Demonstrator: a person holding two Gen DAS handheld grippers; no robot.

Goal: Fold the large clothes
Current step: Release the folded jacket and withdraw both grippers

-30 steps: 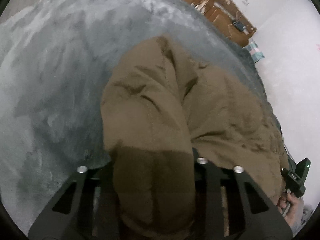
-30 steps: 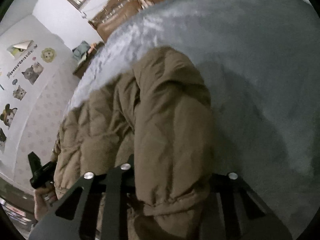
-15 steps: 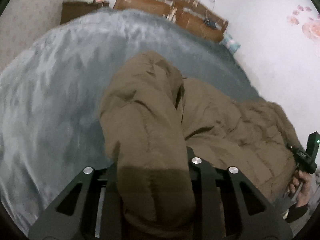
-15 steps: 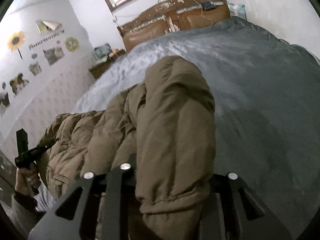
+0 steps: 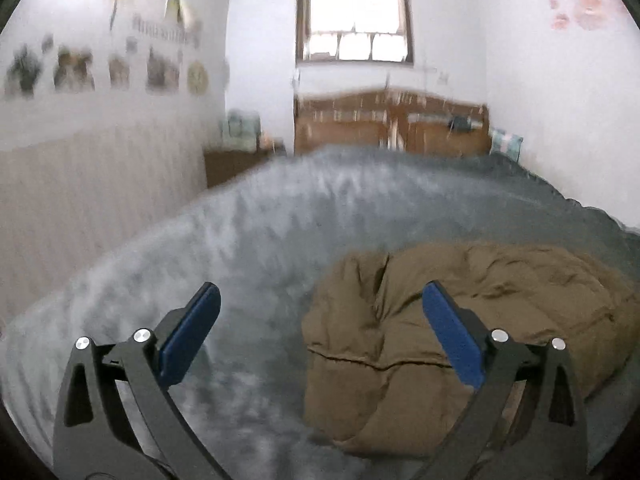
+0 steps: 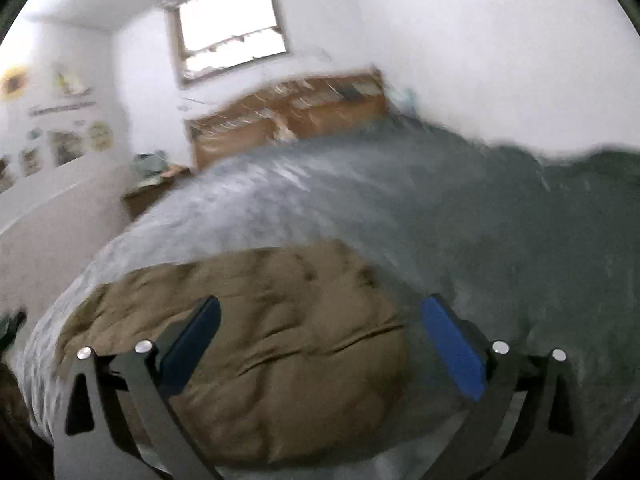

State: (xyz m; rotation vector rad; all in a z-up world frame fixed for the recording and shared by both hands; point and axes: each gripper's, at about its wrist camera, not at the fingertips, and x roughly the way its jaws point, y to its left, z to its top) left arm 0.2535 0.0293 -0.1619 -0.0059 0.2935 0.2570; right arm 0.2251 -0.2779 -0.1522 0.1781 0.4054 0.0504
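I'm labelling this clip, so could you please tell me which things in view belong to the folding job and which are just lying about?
Belonging to the job:
- brown jacket, lying on the bed
- left gripper, open
- right gripper, open

Just lying about:
- grey blanket
- wooden headboard
- nightstand
- wall pictures
- window

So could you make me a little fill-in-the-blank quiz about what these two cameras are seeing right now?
1. The puffy brown quilted jacket lies bunched on the fuzzy ____ bed blanket.
2. The left gripper has its jaws ____, holding nothing.
3. The inner pads of the right gripper are coloured ____.
4. Above the wooden headboard at the far wall is a bright ____.

Missing words: grey; open; blue; window
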